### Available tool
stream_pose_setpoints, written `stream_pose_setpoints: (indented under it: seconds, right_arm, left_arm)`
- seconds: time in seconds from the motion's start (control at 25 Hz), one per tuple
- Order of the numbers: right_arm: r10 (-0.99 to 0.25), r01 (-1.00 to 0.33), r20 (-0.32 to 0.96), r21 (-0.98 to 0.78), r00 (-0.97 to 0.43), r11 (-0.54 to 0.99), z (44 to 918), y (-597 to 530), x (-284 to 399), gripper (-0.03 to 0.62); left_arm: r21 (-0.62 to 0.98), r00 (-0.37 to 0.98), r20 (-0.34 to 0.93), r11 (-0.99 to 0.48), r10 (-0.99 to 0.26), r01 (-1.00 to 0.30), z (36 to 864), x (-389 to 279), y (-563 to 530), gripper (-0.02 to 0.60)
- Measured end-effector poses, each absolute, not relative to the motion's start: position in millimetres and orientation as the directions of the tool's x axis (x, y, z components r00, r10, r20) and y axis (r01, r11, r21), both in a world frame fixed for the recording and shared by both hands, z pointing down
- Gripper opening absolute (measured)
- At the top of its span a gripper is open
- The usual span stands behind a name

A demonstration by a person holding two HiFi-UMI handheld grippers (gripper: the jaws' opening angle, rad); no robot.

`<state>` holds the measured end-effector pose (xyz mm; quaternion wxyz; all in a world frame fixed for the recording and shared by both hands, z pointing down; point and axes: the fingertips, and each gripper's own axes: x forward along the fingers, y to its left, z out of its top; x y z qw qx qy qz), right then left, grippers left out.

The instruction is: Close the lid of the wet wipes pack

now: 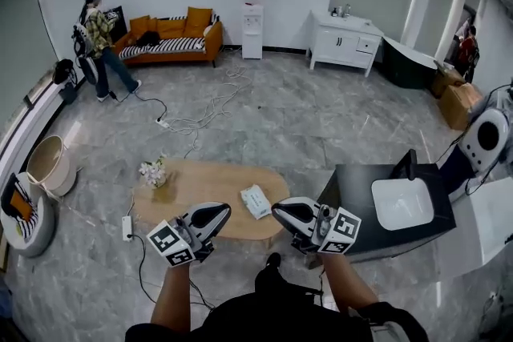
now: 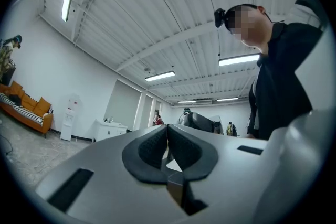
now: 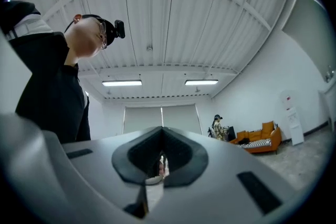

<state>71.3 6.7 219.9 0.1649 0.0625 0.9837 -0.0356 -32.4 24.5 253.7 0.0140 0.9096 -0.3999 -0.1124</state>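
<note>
Over the near edge of the oval wooden table [image 1: 200, 184] bearing a white wet wipes pack [image 1: 256, 201], the left gripper [image 1: 221, 210] and right gripper [image 1: 277, 210] hover, jaws pressed together, empty.

- Your left hand-held gripper [image 1: 218, 211] has a pale grey shell, black jaw pads and a cube [image 1: 172, 243] with black-and-white square markers.
- Your right hand-held gripper [image 1: 278, 211] has the same look.
- You wear a black top [image 1: 272, 318], and a small black camera [image 3: 118, 29] sits on your head.

On the table [image 1: 210, 187] the wet wipes pack [image 1: 256, 201] lies right, what seem flowers [image 1: 153, 171] far left.
</note>
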Motion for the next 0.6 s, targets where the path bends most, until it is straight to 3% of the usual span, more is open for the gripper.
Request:
stream_pose_setpoints:
  seconds: [0.24, 0.6]
  right_arm:
    - [0.120, 0.149, -0.283, -0.084, -0.952, 0.985, 235.7, 105.0, 84.5, 0.011]
    - [0.134, 0.154, -0.355, -0.028, -0.925, 0.988, 204.7, 200.7, 145.8, 0.010]
  left_arm:
    - [0.201, 0.678, -0.180, -0.701, -0.713, -0.684, 280.8, -7.5, 124.6, 0.017]
    - [0.095, 0.689, -0.206, -0.715, -0.695, -0.693, 234.2, 58.0, 223.0, 0.017]
